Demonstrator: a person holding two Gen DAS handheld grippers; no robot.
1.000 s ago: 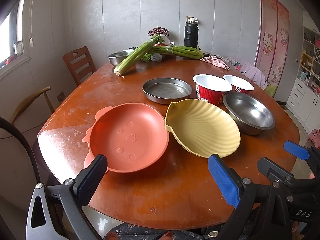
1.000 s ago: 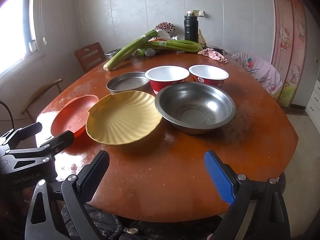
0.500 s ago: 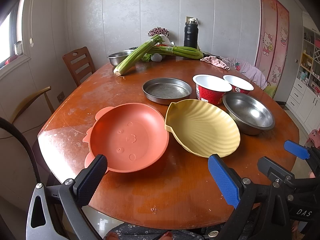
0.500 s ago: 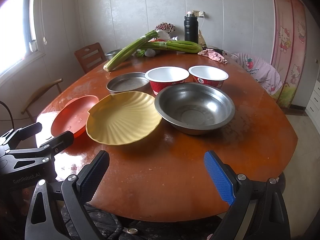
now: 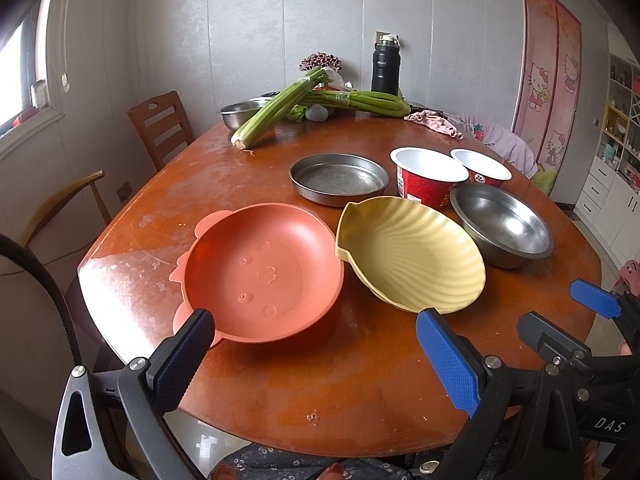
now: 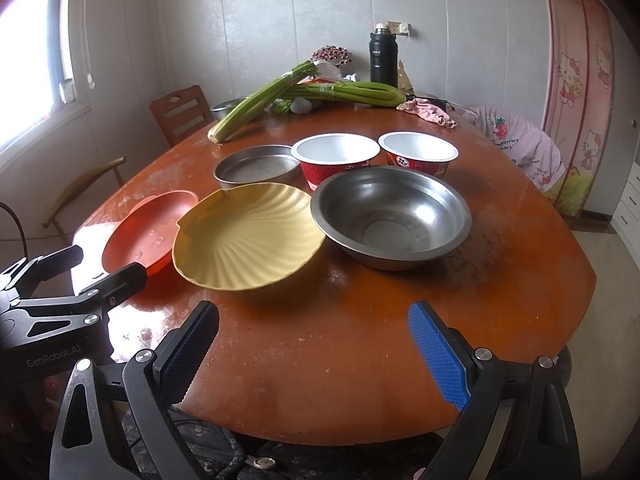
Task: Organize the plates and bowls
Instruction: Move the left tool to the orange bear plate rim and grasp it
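orange plate [image 5: 262,272] just ahead of the left gripper [image 5: 316,356] jaws, its near rim by the left jaw; yellow shell plate [image 5: 412,254] touching it on the right | steel bowl [image 6: 390,216] ahead of the right gripper [image 6: 314,350] jaws; red bowls [image 6: 336,160] and steel pan [image 6: 256,168] beyond | both jaws spread wide, holding nothing, low over the near surface [image 6: 360,340] edge | celery [image 5: 276,110] far back

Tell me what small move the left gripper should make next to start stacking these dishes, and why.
Probably ease the open left gripper forward onto the near rim of the orange plate. That rim lies just ahead of its fingers, and nothing is held yet; the yellow shell plate beside it looks like a natural stacking partner.
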